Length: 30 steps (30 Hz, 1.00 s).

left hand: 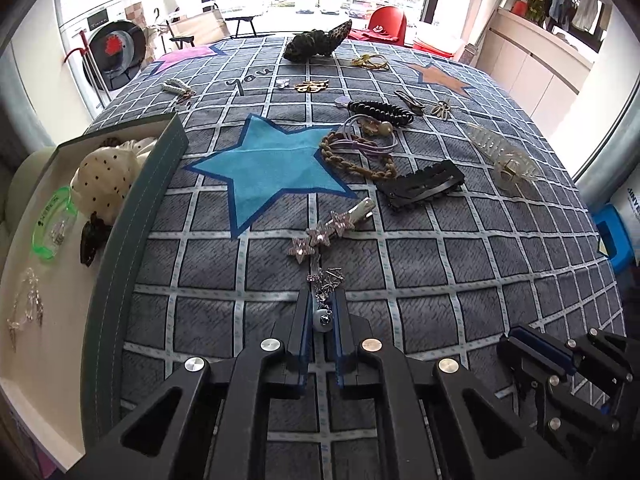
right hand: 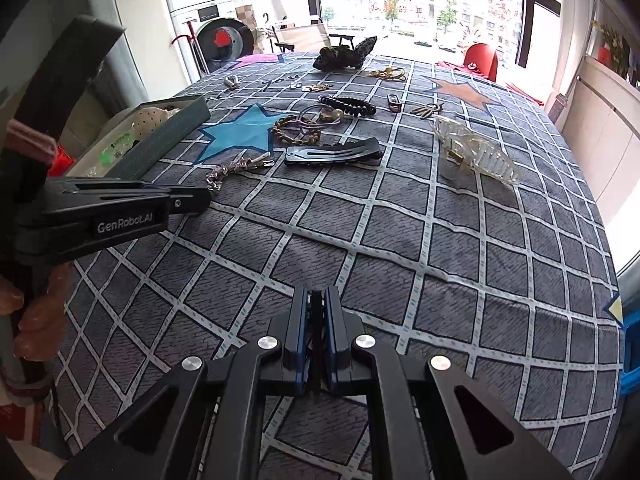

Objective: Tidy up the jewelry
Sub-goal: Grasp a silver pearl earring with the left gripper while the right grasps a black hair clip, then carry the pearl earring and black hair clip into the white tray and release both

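My left gripper (left hand: 323,298) is shut on a silver chain necklace with a round eye bead (left hand: 322,317), low over the checked cloth. It also shows in the right wrist view (right hand: 200,198). The open teal box (left hand: 132,216) stands to its left, holding a dotted scrunchie (left hand: 105,178), a green bracelet (left hand: 54,228) and earrings (left hand: 26,308). A star hair clip (left hand: 332,228) lies just ahead of the left gripper. My right gripper (right hand: 317,300) is shut and empty over bare cloth, and shows at the lower right of the left wrist view (left hand: 536,348).
On the cloth lie a black clip (left hand: 422,190), braided brown band (left hand: 356,160), black bead bracelet (left hand: 380,109), clear claw clip (left hand: 500,154), gold pieces (left hand: 312,86) and a dark scrunchie (left hand: 316,44). The table edge (left hand: 608,264) is at right.
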Tool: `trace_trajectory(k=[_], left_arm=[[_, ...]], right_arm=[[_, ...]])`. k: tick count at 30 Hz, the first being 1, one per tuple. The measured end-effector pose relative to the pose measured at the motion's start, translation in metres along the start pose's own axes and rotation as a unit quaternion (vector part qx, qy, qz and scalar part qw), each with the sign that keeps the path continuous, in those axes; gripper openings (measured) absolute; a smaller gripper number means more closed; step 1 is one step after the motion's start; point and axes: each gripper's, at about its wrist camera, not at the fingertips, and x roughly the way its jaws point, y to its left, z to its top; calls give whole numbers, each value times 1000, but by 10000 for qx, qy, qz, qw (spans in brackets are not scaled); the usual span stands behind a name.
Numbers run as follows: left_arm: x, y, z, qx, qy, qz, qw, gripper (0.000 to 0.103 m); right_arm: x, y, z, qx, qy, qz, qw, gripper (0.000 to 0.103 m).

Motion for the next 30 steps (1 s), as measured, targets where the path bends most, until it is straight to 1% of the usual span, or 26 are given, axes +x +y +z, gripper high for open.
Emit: trace_trajectory(k=[7,11,17,30], left_arm=[[-25,-2,-19,44,-143,-112,9998,11],[-40,2,-30,-14,-207,-187,9996,11],[-63,10,-45,-58,-359,-195,9991,11],[-95,34,-61,-265,-672,-154,9973,11]], right_arm=[[-5,-4,-4,214,86,98,9997,9],[-10,-5,-7,303,110,150,9994,9],[-18,-3,-12,390,133,204,9989,9],[-31,22,-6,343,126,306,9989,9]])
